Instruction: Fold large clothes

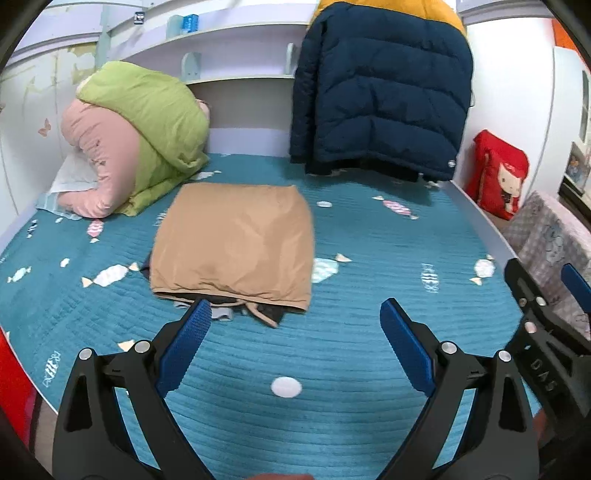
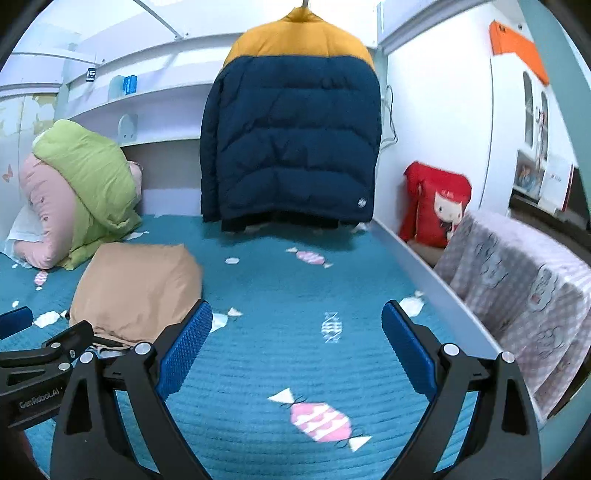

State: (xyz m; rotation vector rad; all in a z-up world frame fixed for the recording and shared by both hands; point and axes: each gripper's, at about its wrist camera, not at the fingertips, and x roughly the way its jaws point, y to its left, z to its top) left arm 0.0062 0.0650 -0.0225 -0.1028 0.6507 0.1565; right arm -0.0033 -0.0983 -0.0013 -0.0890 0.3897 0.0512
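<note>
Folded garment (image 1: 232,240) on bed (image 1: 332,362); jacket (image 1: 380,88) behind.

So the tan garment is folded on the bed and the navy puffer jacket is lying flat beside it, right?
Not quite. The tan garment is folded on the bed, but the navy puffer jacket hangs upright at the far end, as the right wrist view shows.

A home bedroom, likely a child's. A bed with a quilted teal bedspread printed with candy shapes (image 1: 369,229) fills the room, with rolled pink and green quilts (image 1: 136,140) at its head. White wall shelves (image 1: 236,33) run above, and a navy and mustard puffer jacket (image 2: 291,140) hangs there. A red cartoon-girl cushion (image 2: 436,203) leans against the white wall beside the bed.
</note>
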